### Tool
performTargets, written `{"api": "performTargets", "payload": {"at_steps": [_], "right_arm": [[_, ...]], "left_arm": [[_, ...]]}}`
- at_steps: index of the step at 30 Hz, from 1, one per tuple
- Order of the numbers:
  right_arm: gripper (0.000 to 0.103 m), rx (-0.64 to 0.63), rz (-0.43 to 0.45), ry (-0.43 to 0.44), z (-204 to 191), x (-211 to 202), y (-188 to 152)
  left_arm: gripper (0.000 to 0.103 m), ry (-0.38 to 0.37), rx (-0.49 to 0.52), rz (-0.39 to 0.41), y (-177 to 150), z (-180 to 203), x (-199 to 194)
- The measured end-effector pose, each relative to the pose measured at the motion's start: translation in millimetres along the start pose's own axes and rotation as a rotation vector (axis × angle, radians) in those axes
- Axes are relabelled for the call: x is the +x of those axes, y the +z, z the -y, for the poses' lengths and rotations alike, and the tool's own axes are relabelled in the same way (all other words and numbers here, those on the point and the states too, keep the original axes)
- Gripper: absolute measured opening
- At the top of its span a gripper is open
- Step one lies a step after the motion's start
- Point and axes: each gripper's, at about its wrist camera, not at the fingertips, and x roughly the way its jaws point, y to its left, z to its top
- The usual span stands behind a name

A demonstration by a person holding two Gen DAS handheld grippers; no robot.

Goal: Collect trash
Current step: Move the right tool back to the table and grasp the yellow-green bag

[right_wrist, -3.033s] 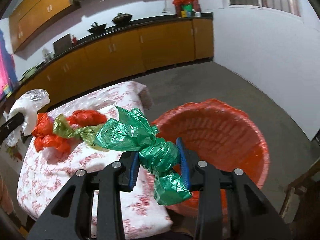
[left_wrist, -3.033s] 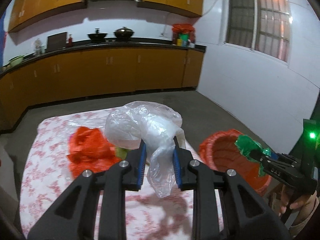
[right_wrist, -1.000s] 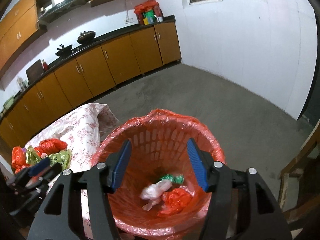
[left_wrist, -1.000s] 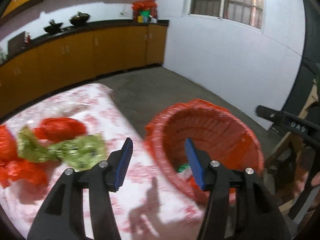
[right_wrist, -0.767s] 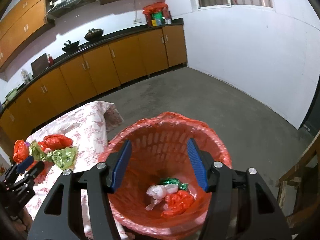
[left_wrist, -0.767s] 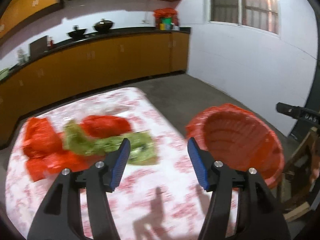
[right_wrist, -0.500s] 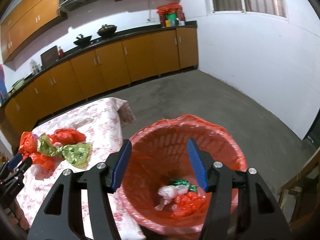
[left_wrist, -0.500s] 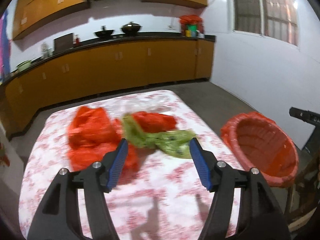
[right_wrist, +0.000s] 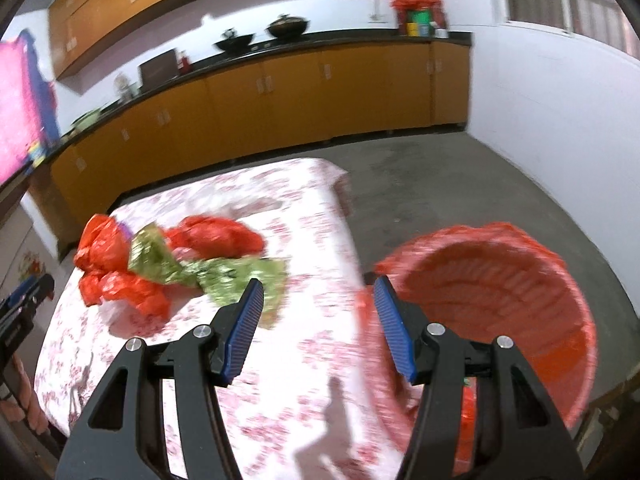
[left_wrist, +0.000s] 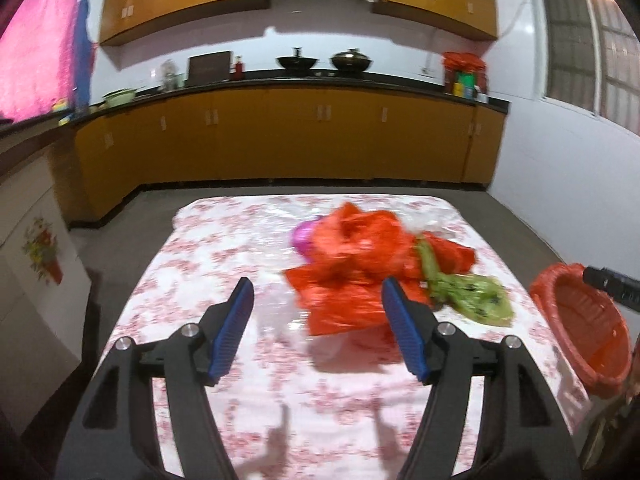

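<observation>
- Well, over on the left the left gripper (left_wrist: 316,330) hangs above the floral table (left_wrist: 224,248), its jaws opening with nothing between them, likely lining up on the trash ahead.
- Mid-table lies the pile: red bags (left_wrist: 352,256) bunched together, a green bag (left_wrist: 472,294) trailing off toward the bin side.
- The right gripper (right_wrist: 318,326) stands open and empty, near the table's edge.
- Rightmost, the red basket (right_wrist: 500,280) sits on the floor beside the table, handy for drops; its contents are mostly hidden, and blur smears the bags.
</observation>
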Motion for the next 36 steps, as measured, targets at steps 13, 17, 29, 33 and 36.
{"api": "performTargets", "payload": {"at_steps": [13, 17, 29, 33, 36], "right_arm": [[0.058, -0.080, -0.104, 0.029, -59.6, 85.1, -0.6], [0.058, -0.057, -0.123, 0.019, -60.9, 100.9, 2.9], [0.042, -0.131, -0.218, -0.014, -66.1, 125.0, -12.4], [0.026, -0.144, -0.214, -0.020, -67.8, 121.7, -13.9], [0.009, -0.145, -0.214, 0.000, -68.7, 118.8, -15.7]], "left_arm": [[0.067, 0.019, -0.029, -0.028, -1.0, -17.9, 19.6], [0.067, 0.003, -0.024, -0.036, 0.2, -14.1, 24.3], [0.067, -0.006, -0.019, -0.035, -2.6, -9.5, 24.9], [0.067, -0.003, -0.022, -0.031, -1.9, -11.5, 24.2], [0.067, 0.000, -0.024, -0.031, -1.7, -13.0, 24.3]]}}
